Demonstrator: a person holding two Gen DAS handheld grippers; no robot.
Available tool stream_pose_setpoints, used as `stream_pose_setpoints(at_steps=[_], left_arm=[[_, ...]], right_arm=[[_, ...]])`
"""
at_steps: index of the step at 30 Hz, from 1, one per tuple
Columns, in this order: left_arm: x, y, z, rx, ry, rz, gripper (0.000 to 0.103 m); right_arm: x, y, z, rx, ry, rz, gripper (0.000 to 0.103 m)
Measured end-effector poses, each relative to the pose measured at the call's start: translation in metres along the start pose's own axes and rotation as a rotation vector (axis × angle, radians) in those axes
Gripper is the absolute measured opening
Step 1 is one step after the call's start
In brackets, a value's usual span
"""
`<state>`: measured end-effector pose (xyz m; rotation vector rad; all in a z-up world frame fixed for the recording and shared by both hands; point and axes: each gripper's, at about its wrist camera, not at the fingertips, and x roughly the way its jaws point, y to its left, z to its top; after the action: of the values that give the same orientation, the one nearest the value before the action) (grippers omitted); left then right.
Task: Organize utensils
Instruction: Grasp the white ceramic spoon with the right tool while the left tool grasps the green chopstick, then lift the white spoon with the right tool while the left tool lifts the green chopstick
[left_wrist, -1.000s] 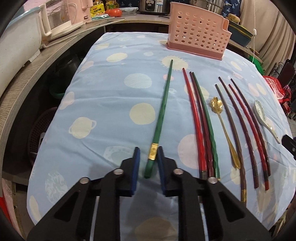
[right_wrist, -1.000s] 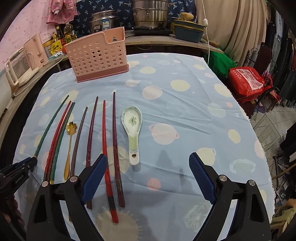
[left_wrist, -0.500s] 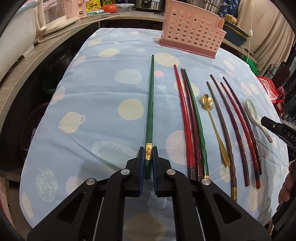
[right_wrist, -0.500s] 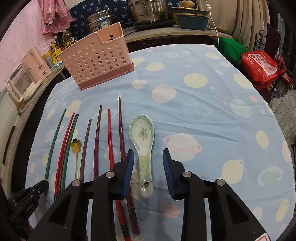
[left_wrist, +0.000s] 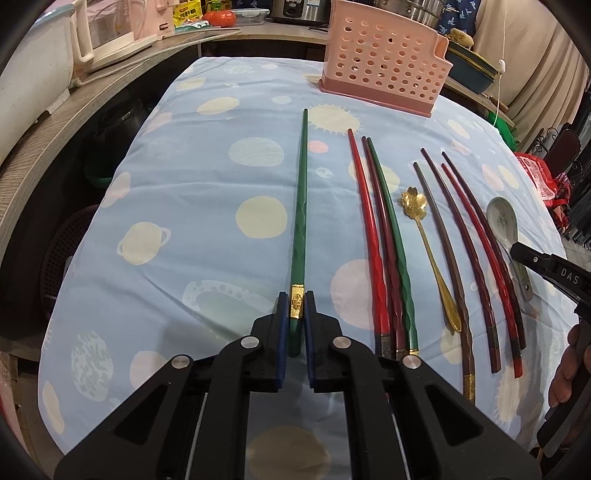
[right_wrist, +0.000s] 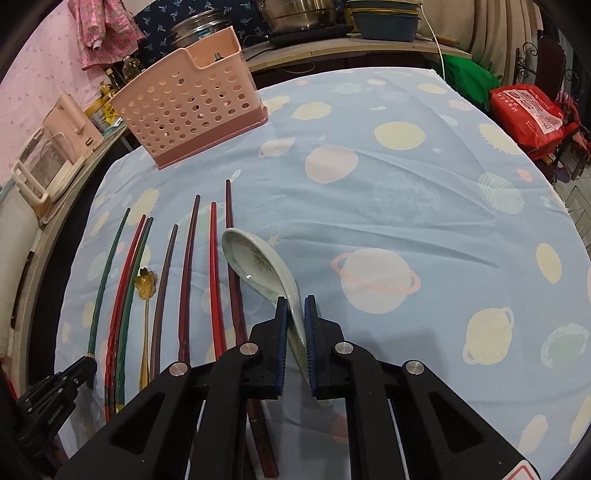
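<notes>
With both grippers clamped at once, each hand appears set to carry one utensil to the pink perforated utensil holder (left_wrist: 384, 59), which stands at twelve o'clock on the far side of the table. The left gripper (left_wrist: 295, 314) grasps the lone green chopstick (left_wrist: 301, 206) at its thick, gold-banded end, a hold that leaves the slim tip pointing toward the holder. The right gripper (right_wrist: 295, 321) has just been closing and now pinches the handle of the white ceramic soup spoon (right_wrist: 258, 266), whose bowl tilts up off the planet-print tablecloth (right_wrist: 388, 192) toward eleven o'clock.

Everything else lies in a tidy parallel row, thick ends toward the person, which likely makes each piece easy to pinch by its thick end.

Count, from the left wrist view:
- Chopsticks: eight in all — the held green one, a cluster of three at one o'clock (red, dark red, green), and four darker ones at two o'clock.
- Spoons: two — the ceramic one and a gold flower-bowl spoon (left_wrist: 428, 243) lying between the two chopstick groups.
- Holder: one; it looks empty, though its floor is hidden.
</notes>
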<state>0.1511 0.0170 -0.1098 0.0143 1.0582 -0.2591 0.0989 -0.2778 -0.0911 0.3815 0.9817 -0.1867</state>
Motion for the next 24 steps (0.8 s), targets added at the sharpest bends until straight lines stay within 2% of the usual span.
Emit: stream_pose_setpoints(at_steps=[13, 24], left_arm=[[-0.003, 0.000, -0.006, -0.005, -0.015, -0.002, 0.008], [-0.011, -0.001, -0.019, -0.015, -0.009, 0.002, 0.008]], right_arm=[[-0.007, 0.002, -0.017, -0.023, -0.014, 0.018, 0.009], [-0.025, -0.006, -0.039, -0.010, 0.010, 0.046, 0.011]])
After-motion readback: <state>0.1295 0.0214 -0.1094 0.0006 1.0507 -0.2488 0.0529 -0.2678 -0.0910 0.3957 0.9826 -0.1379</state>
